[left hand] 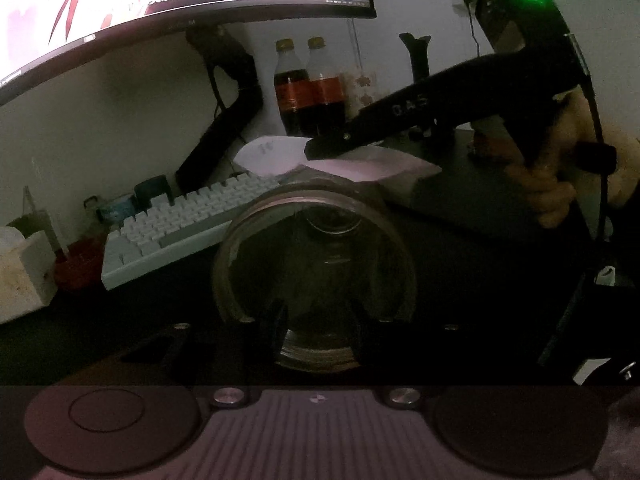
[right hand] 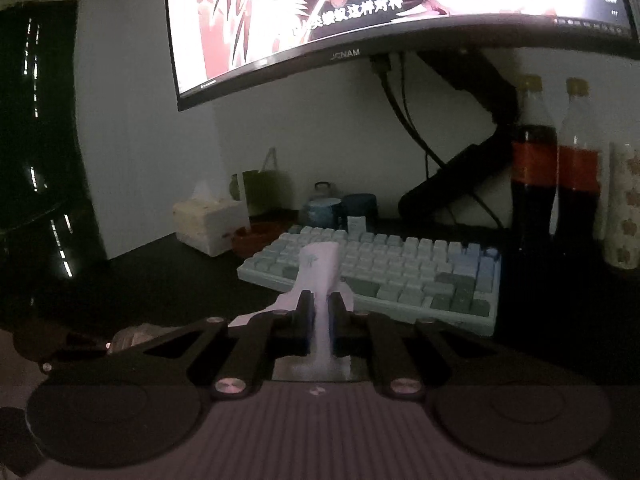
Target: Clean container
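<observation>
A clear glass jar lies along my left gripper above the dark desk, its wide round end toward the keyboard. The two dark fingers stand on either side of its narrow ribbed end and are shut on it. My right gripper is shut on a strip of white tissue that sticks out past the fingertips. In the left wrist view that gripper, held by a hand, reaches in from the right. It holds the tissue just above the jar's far edge.
A pale keyboard lies across the desk under a lit monitor on a black arm. Two cola bottles and a patterned cup stand at the right. A tissue box, a red dish and mugs sit behind the keyboard.
</observation>
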The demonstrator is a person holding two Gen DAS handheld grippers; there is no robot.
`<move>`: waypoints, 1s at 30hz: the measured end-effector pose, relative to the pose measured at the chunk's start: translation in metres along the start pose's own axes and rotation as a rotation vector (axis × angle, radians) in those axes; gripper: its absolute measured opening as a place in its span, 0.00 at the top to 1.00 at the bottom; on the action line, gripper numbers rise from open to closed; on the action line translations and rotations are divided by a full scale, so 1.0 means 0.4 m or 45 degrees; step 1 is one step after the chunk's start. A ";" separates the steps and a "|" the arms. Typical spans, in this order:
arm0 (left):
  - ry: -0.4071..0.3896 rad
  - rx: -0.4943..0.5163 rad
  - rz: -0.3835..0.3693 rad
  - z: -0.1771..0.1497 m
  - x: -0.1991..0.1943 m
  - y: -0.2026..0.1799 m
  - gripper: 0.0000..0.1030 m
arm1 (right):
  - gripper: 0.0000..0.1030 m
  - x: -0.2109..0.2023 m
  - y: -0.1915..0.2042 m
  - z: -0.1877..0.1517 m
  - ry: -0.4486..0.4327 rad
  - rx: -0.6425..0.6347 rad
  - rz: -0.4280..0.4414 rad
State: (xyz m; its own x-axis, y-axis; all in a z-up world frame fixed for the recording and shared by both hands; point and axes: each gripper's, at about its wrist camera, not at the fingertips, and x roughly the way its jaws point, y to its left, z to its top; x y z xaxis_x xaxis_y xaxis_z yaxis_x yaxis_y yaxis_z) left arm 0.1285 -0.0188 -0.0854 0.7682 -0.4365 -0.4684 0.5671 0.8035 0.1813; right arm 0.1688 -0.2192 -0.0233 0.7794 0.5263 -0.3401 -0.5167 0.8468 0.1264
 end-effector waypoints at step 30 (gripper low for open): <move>-0.029 0.122 -0.063 -0.001 -0.018 -0.067 0.73 | 0.87 -0.026 -0.036 0.000 0.043 -0.119 -0.033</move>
State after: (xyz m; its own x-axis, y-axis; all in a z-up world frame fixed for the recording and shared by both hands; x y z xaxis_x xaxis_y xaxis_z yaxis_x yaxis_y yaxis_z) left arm 0.1075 -0.0370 -0.0871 0.7446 -0.4843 -0.4594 0.6293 0.7389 0.2409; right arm 0.1682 -0.2369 -0.0215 0.7812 0.4999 -0.3739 -0.5283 0.8485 0.0305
